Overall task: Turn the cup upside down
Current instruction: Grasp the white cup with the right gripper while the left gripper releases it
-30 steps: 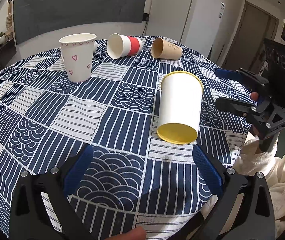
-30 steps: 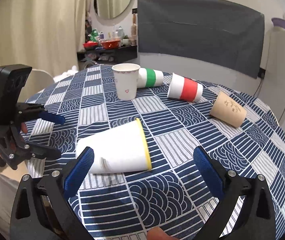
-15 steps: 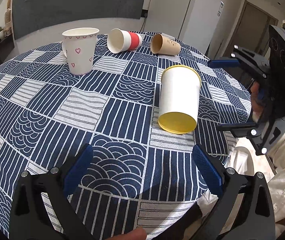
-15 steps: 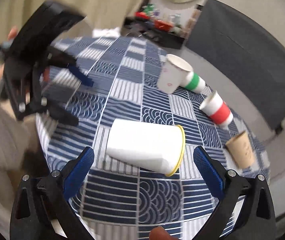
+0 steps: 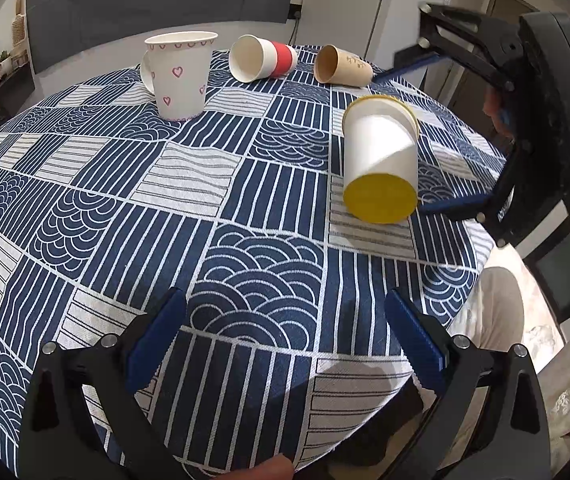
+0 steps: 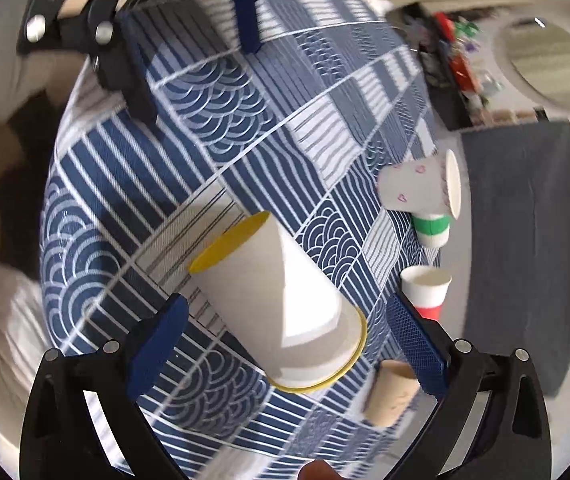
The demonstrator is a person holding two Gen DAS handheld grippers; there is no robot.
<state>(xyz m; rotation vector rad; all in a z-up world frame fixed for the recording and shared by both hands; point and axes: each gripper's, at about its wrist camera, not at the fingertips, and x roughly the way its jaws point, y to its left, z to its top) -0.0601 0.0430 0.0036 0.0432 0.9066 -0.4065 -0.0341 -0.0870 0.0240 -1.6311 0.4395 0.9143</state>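
Note:
A white paper cup with a yellow base and yellow rim (image 5: 379, 162) lies on its side on the patterned tablecloth near the table's right edge, base toward the left wrist camera. It also shows in the right wrist view (image 6: 281, 312), between the two blue pads. My right gripper (image 6: 285, 336) is open, rolled sideways, its jaws straddling the cup without touching it; in the left wrist view it (image 5: 425, 132) sits just right of the cup. My left gripper (image 5: 285, 336) is open and empty over the table's near edge.
A heart-print cup (image 5: 179, 74) stands upright at the back. A red-banded cup (image 5: 263, 58) and a brown cup (image 5: 341, 66) lie on their sides behind. A green-banded cup (image 6: 431, 230) lies behind the heart cup. The table edge (image 5: 473, 280) is close on the right.
My right gripper has rolled sideways and moved in over the yellow-rimmed cup, so its open jaws now straddle it. The left gripper has drawn back slightly. The cup has not moved.

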